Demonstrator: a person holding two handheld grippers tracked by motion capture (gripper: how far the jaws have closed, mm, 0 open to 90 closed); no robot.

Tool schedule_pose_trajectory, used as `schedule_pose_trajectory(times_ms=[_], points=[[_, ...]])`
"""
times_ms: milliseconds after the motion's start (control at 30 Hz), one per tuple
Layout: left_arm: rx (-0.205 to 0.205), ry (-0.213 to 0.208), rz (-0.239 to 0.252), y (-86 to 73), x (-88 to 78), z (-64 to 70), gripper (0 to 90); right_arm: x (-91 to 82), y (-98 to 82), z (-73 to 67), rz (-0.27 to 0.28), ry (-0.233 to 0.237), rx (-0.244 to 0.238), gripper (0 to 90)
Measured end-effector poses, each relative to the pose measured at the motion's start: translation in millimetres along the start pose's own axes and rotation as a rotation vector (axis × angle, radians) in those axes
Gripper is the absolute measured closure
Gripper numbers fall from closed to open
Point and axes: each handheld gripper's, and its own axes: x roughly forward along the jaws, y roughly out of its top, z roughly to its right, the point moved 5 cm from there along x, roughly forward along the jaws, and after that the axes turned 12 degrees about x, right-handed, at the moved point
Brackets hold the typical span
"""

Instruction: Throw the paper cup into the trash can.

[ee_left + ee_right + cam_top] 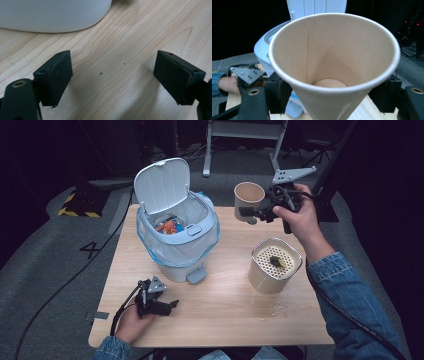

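My right gripper (248,213) is shut on a tan paper cup (249,195), held in the air over the table's far right edge and tipped toward me. In the right gripper view the cup (334,62) is empty inside, with a black jaw on either side of its lower wall. A white step bin (178,232) with a plastic liner stands left of it, lid up, with colourful rubbish inside. My left gripper (172,306) rests open on the table near the front left; in its own view the pads (60,75) stand wide apart over bare wood, the left gripper (113,78) holding nothing.
A cream square container (274,265) with a perforated top and a dark lump on it stands right of centre on the wooden table (215,320). Small wet marks and crumbs lie in front of it. The bin's base (55,15) is just beyond my left jaws.
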Motion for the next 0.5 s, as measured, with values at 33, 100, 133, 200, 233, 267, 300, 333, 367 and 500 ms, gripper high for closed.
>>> schedule_pose_trajectory(times_ms=[33,100,133,200,233,267,300,333,367,500], points=[[0.0,0.0,0.0,0.0,0.0,0.0,15.7,3.4,2.6,-0.7,0.002,-0.004,-0.004,28.4],[0.0,0.0,0.0,0.0,0.0,-0.1,15.7,11.4,8.3,-3.1,0.006,-0.006,-0.013,28.4],[-0.002,0.001,0.002,0.1,0.1,0.1,15.7,14.2,10.1,-4.2,0.008,-0.004,-0.015,28.4],[-0.004,-0.002,0.003,0.1,0.1,0.2,15.7,23.6,15.0,-7.2,0.019,0.008,-0.011,28.4],[-0.003,-0.001,0.003,0.1,0.1,0.0,15.7,27.0,16.3,-7.9,0.021,0.013,-0.012,28.4],[-0.004,0.0,0.005,0.2,0.3,0.1,15.7,32.7,18.3,-9.4,0.024,0.02,-0.01,28.4],[-0.001,0.001,0.004,0.2,0.2,-0.2,15.7,37.4,19.6,-10.3,0.027,0.023,-0.01,28.4],[0.0,-0.001,0.003,0.1,0.1,-0.3,15.7,40.7,20.4,-10.9,0.027,0.025,-0.01,28.4],[-0.001,0.0,0.004,0.2,0.2,-0.2,15.7,45.4,21.4,-11.6,0.028,0.025,-0.012,28.4],[0.0,0.0,0.003,0.1,0.2,-0.2,15.7,62.4,27.6,-15.9,0.046,0.036,-0.023,28.3]])
